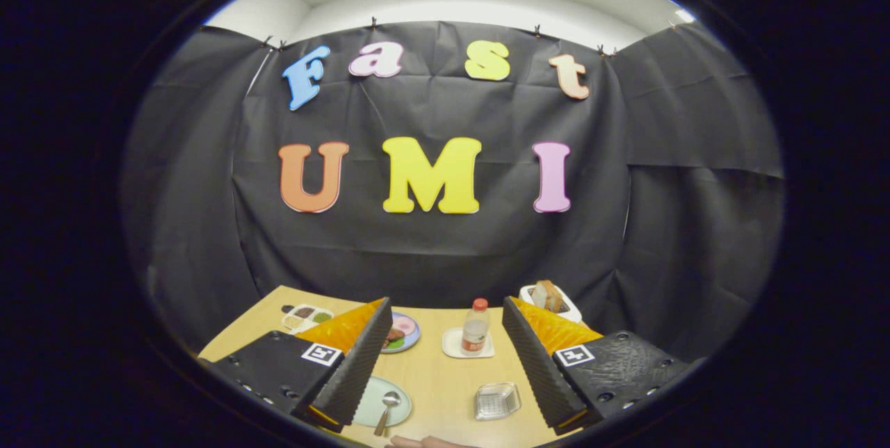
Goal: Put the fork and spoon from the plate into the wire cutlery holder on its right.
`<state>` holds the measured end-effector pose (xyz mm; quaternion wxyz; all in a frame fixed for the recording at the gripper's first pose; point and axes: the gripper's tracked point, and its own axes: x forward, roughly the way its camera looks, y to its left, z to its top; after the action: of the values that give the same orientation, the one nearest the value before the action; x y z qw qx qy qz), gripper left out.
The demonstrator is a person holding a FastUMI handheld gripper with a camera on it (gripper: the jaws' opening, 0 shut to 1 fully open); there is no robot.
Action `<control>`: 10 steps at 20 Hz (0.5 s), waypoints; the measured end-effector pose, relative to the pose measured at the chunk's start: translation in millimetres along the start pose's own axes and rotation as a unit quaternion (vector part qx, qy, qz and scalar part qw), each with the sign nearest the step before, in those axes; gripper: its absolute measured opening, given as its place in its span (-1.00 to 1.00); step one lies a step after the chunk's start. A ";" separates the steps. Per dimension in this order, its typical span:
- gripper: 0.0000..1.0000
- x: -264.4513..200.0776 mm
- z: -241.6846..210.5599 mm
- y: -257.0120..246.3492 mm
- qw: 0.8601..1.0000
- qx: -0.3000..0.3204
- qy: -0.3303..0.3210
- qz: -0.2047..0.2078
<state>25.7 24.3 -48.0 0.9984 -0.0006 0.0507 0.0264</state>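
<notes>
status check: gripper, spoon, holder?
Gripper open, empty, above table. Spoon on pale green plate between fingers, untouched. Clear glass dish right of plate; bottle beyond.

Bottle (475, 328) label: red, too small to read.
Finger (322, 354) tags: square black-white markers, prob. no text.
Readable text elsewhere: none.

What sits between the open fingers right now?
In the gripper view: bare table, spoon on pale green plate by one finger, clear dish by the other.
</notes>
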 end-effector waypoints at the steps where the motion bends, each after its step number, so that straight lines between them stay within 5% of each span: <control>1: 0.91 2.5 -7.1 3.4 1.000 -0.001 0.007 0.001; 10: 0.91 36.6 -157.0 43.7 0.987 -0.036 0.153 0.019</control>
<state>43.9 69.2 -207.9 0.9775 -0.0396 0.2018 0.0470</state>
